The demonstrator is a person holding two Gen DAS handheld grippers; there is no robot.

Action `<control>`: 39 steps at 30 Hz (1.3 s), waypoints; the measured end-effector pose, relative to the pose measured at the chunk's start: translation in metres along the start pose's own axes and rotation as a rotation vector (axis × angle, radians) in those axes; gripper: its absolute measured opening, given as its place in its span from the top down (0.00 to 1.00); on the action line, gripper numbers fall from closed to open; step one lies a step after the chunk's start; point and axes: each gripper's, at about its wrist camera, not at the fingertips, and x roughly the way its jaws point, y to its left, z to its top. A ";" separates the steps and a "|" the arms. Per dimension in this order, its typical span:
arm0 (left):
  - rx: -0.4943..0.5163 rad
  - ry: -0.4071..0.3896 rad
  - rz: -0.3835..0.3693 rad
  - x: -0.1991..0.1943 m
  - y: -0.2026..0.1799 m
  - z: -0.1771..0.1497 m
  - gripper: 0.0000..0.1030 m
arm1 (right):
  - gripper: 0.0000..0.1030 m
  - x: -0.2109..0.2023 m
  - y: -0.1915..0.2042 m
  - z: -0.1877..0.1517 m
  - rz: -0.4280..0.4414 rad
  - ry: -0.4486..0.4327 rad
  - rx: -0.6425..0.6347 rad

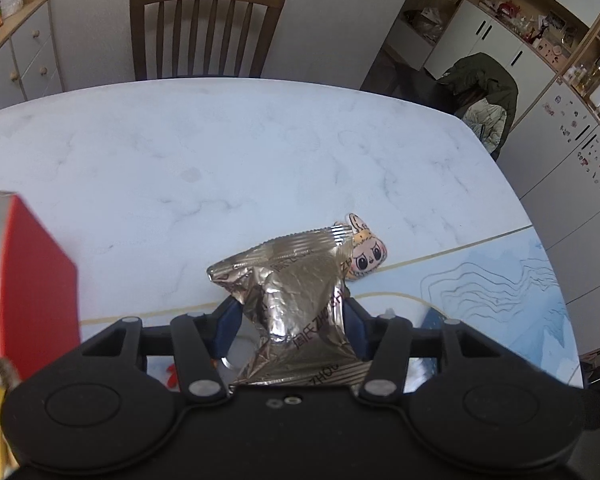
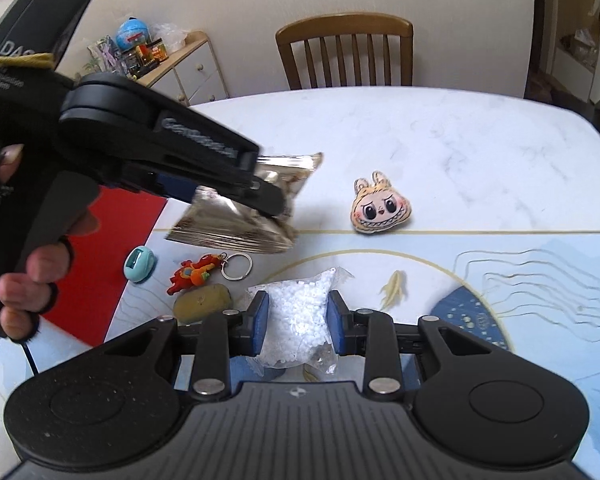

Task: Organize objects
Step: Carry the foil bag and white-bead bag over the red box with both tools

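Note:
My left gripper (image 1: 290, 314) is shut on a crumpled gold foil packet (image 1: 288, 280) and holds it above the table; it also shows in the right wrist view (image 2: 260, 196) with the packet (image 2: 236, 228) in it. My right gripper (image 2: 298, 318) is shut on a clear bag of white beads (image 2: 296, 316) low over the blue mat (image 2: 540, 300). A cartoon-face plush (image 2: 381, 210) lies on the marble table (image 2: 420, 136); it also shows in the left wrist view (image 1: 366, 254).
A red box (image 1: 36, 284) stands at the left. A teal gadget (image 2: 139, 264), a red dragon keyring (image 2: 198, 274), a yellow stone-like lump (image 2: 202, 302) and a pale fish charm (image 2: 394, 288) lie on the mat. A wooden chair (image 2: 346, 52) stands behind the table.

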 end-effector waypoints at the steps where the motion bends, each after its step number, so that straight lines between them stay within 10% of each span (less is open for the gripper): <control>1: 0.000 -0.002 -0.006 -0.005 0.002 -0.002 0.48 | 0.71 -0.005 0.001 0.000 0.001 -0.003 -0.002; 39: 0.128 -0.110 0.013 -0.160 0.111 -0.084 0.61 | 0.71 -0.053 0.137 0.026 0.073 -0.094 -0.080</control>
